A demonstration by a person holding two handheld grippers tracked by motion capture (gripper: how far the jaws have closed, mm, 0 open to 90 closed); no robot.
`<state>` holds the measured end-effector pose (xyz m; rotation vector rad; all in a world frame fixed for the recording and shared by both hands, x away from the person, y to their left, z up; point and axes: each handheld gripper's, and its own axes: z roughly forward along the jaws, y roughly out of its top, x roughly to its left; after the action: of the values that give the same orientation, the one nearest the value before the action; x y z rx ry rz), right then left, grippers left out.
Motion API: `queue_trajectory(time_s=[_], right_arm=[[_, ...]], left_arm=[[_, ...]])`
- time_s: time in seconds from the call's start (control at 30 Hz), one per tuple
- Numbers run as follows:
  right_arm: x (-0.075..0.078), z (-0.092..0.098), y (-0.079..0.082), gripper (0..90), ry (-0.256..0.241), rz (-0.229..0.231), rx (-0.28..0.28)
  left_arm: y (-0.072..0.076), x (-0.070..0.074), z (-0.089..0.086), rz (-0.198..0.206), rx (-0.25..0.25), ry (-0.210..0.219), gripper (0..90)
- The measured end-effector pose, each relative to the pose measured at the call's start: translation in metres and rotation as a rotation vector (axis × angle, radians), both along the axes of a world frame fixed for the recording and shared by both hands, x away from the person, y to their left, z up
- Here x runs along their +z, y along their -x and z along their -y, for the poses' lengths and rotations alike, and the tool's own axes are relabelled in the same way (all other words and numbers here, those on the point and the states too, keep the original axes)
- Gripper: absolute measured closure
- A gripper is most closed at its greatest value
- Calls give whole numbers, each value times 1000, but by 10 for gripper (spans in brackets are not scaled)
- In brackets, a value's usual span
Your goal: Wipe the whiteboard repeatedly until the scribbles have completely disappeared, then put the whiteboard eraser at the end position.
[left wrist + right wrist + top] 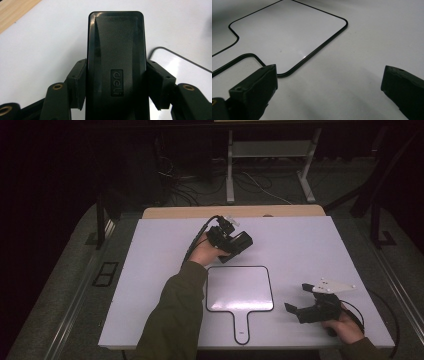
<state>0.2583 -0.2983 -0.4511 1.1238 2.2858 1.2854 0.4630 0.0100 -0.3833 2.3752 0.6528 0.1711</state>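
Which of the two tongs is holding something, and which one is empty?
The left tongs, above the paddle-shaped whiteboard, are shut on a black eraser marked "deli". The right tongs are open, with bare table between their jaws.

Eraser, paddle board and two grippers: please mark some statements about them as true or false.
1. The left gripper holds a black eraser. True.
2. The right gripper is shut on the white board. False: its jaws are wide apart, holding nothing.
3. The board's handle points toward the person. True.
4. The eraser lies flat on the board. False: it is held above the table, beyond the board's far edge.
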Motion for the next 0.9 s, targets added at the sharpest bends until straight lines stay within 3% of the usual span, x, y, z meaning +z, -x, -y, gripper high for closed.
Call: queue_trajectory(time_s=[0.07, 0.2, 0.5, 0.7, 0.9], right_arm=[[0, 0, 0, 0, 0, 2, 2], [0, 0, 0, 0, -2, -5, 4], [1, 1, -1, 0, -6, 4, 3], [1, 3, -1, 0, -14, 7, 2], [2, 4, 0, 0, -12, 7, -1]], left_arm=[[-5, -2, 2, 6, 6, -22, 392], [-17, -7, 6, 13, 17, -28, 392], [-35, -23, 21, -12, 56, -56, 391], [-42, -37, 27, -28, 65, -127, 391], [-46, -44, 27, -38, 73, -95, 392]])
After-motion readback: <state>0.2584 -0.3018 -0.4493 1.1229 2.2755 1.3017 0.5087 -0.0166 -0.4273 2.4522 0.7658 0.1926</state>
